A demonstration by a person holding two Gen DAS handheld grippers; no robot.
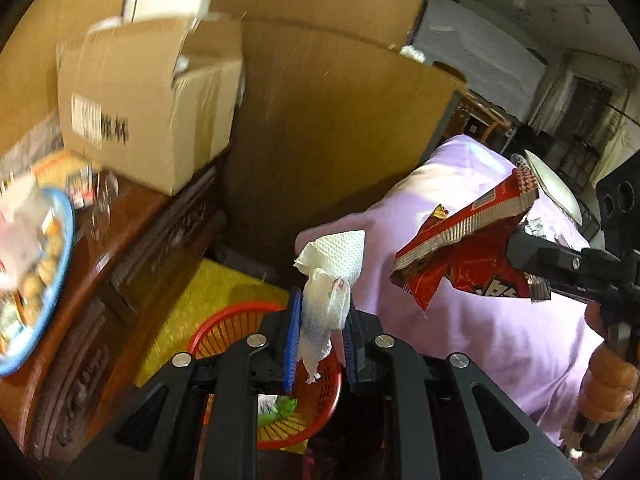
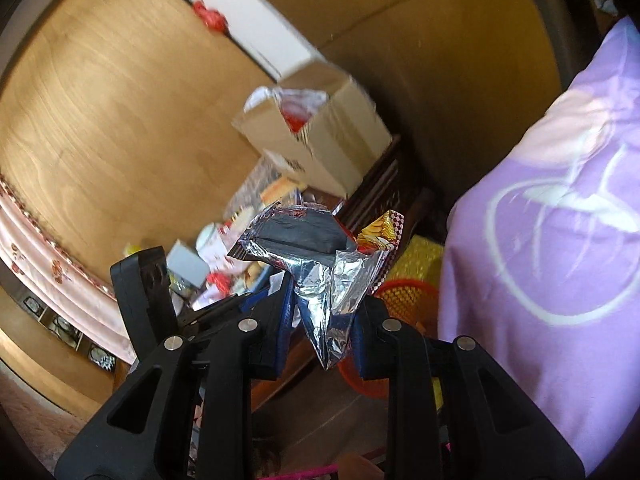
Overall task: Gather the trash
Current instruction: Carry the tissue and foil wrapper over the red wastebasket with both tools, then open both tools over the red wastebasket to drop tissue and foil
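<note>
Crumpled white paper towel [image 1: 329, 292] hangs between the blue pads of my left gripper [image 1: 320, 336], pinched there above the red basket [image 1: 240, 320] on the yellow mat [image 1: 208, 292]. My right gripper [image 2: 322, 324] clamps a red, foil-lined snack bag [image 2: 316, 264] beside the purple cushion [image 2: 540, 240]. Wooden tabletop [image 1: 132, 216] with a cardboard box [image 1: 148, 112] lies left.

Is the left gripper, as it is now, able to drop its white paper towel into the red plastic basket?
Probably yes. The left gripper holds the crumpled white paper towel above the red plastic basket, and nothing lies between them. The basket's opening faces up.
</note>
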